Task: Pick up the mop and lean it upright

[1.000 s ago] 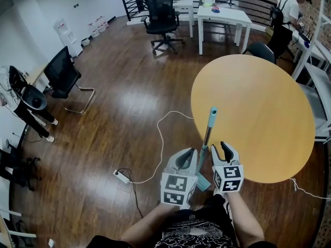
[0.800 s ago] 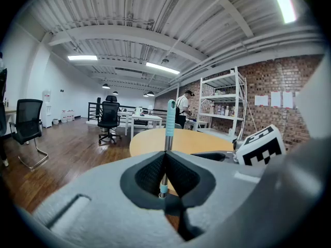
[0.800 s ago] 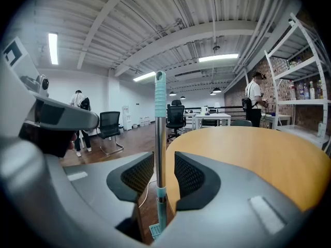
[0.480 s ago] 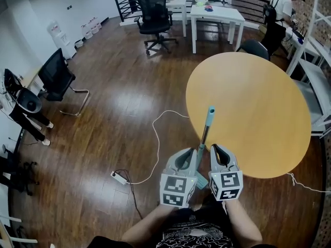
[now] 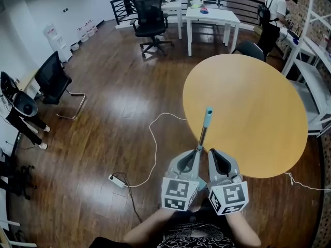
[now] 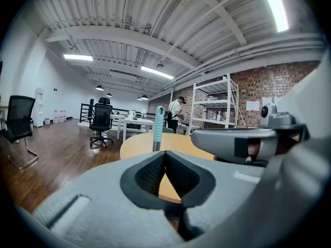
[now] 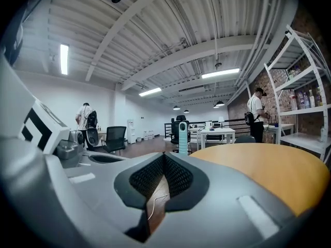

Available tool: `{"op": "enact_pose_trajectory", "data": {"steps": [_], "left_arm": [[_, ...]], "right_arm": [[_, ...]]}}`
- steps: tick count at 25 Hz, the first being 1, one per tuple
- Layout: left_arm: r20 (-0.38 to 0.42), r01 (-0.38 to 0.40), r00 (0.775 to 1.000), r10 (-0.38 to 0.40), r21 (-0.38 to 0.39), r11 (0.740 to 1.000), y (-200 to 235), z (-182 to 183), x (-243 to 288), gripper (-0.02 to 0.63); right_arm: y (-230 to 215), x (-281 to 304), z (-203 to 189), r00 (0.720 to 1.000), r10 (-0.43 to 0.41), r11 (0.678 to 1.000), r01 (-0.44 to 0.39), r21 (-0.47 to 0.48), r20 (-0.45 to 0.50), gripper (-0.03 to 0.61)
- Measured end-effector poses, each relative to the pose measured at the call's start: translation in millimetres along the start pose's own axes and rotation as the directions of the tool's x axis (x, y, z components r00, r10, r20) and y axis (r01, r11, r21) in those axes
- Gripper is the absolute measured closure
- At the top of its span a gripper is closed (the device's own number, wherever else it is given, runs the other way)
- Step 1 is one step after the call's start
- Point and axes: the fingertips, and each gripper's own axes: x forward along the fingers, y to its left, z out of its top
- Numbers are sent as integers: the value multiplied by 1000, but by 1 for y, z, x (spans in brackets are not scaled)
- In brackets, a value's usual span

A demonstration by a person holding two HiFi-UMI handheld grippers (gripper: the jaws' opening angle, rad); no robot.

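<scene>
Floor cable (image 5: 153, 138): laid over the wooden floor, left of both grippers, and run to a power strip (image 5: 117, 180). A snag is possible if the mop's foot is dragged that way.
Left gripper (image 5: 197, 151): clenched, its pads met at the tips, with nothing seen between them. The shaft is seen rising just past those tips. Whether it is touched cannot be told.
Mop (image 5: 205, 124): stood steeply, with its teal grip uppermost near the table's rim and its shaft running down between the two grippers. Its head is hidden beneath them.
Right gripper (image 5: 212, 154): clenched on nothing, just right of the shaft. Only floor and cable are seen through its gap.
Round table (image 5: 258, 107): set right of the mop. Whether the teal grip is rested on its rim cannot be told.
Step judged: the mop is judged already upright, with no grasp on it shown.
Risk, sideways slip: a curved, smooth rim gives little hold, so the grip could be rolled along it and the mop dropped.
Risk, foot skid: on the glossy floor the hidden head could be slid outward by the mop's own weight.
Risk, knock: the shaft could be nudged over if either closed gripper is drawn away carelessly.
</scene>
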Motion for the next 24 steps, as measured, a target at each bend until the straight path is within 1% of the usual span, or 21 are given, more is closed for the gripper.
{"op": "enact_pose_trajectory", "data": {"steps": [6, 17, 24], "left_arm": [[12, -8, 1000, 8, 14, 1000, 2, 7, -4, 611], [10, -8, 1000, 8, 16, 1000, 2, 5, -3, 611], [14, -4, 1000, 3, 22, 1000, 0, 9, -8, 611]], "right_arm": [[4, 0, 3, 1000, 8, 1000, -8, -7, 2, 581], [2, 3, -3, 1000, 10, 1000, -10, 1, -2, 581], [7, -1, 3, 1000, 12, 1000, -12, -3, -2, 581]]}}
